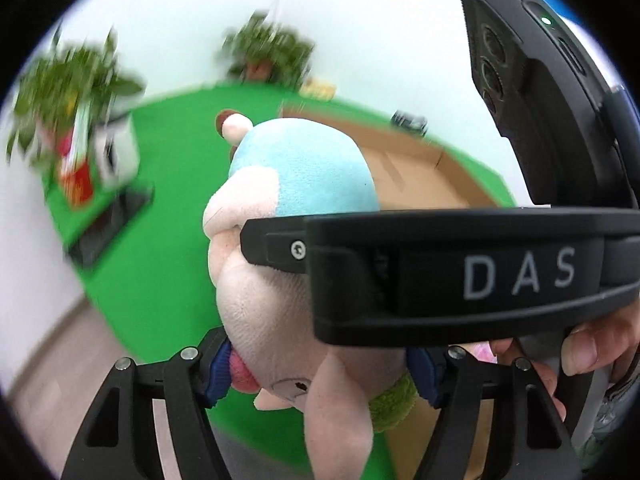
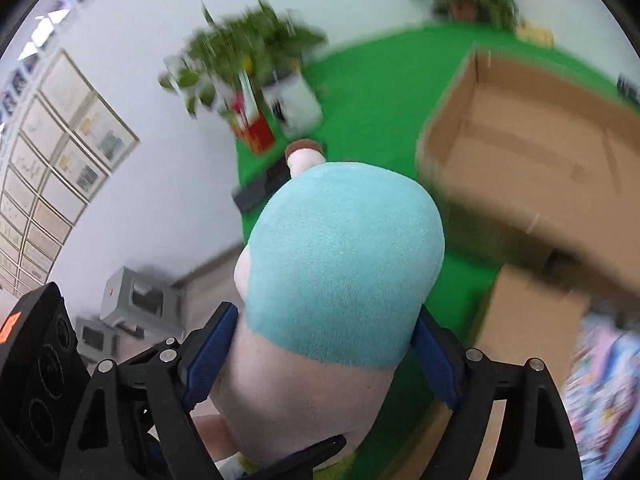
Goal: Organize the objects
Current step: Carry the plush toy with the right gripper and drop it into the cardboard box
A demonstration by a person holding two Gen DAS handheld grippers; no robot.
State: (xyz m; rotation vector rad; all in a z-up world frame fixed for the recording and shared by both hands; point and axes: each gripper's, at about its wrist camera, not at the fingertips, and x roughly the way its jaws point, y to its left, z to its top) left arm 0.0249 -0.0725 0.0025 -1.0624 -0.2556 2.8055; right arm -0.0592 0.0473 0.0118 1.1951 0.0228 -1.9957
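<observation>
A soft toy [image 2: 340, 280], pink with a light blue patch, is held between both pairs of tongs above the green table [image 2: 380, 92]: the right gripper [image 2: 320, 360] is closed on its middle, its blue pads pressed into the plush on both sides, and the left gripper [image 1: 320, 376] is clamped on the toy's lower end, near a green collar. In the left view the right gripper's black body crosses in front of the toy, and a hand [image 1: 592, 344] is seen on its handle. The step in hand is judged to be the carrying of the toy to the open cardboard box [image 2: 532, 140], which stands just to the right of it. For this to be done well, both grips should be kept even so that the plush is not stretched or twisted, the toy should be lifted clear of the box's near wall, and the pads should be released only once it hangs well inside. The table is covered in green cloth; potted plants [image 2: 240, 56], a white container [image 2: 298, 104] and a dark flat object [image 2: 260, 188] are set along its far side. White walls, framed pictures [image 2: 60, 128] and grey boxes [image 2: 136, 300] on the floor are seen around it.
</observation>
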